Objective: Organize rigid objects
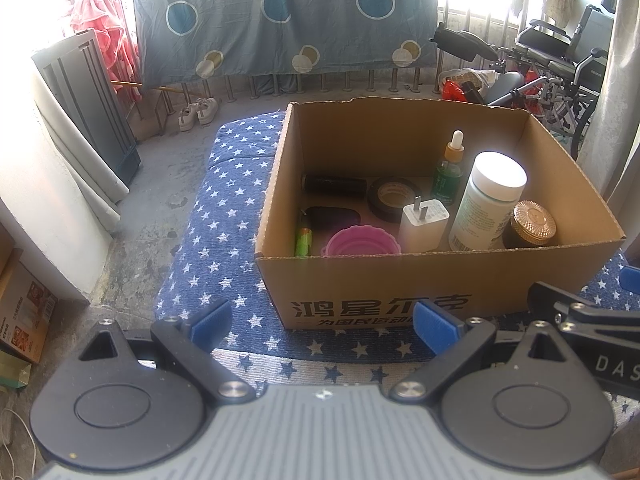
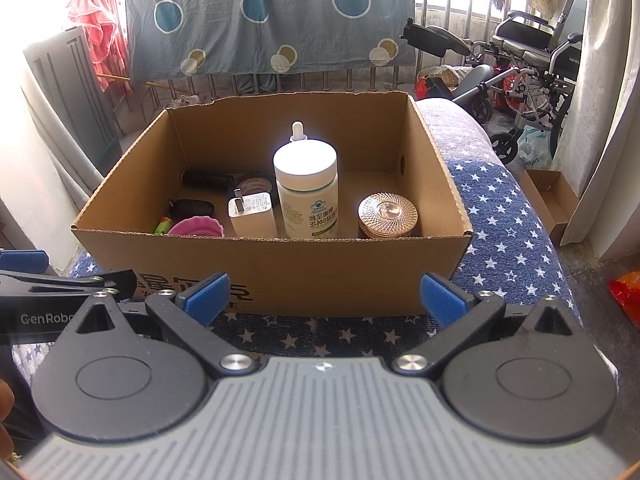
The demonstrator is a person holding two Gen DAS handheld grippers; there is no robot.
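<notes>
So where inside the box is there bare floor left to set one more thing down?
Free: the right rear corner of the box, behind the gold-lidded jar and right of the white bottle. Some floor along the back wall too. Crowded: the front and left, around charger, pink cup and tape.

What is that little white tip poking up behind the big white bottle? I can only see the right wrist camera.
Observer: It is the top of a dropper bottle. The bottle is green with an orange collar, and it stands upright behind the white bottle.
Operator: And the dark thing behind the charger?
Observer: That is a roll of black tape, lying flat on the floor of the box.
Operator: Is the left tool holding anything?
Observer: No, it is open with nothing between its fingers, just in front of the box.
</notes>
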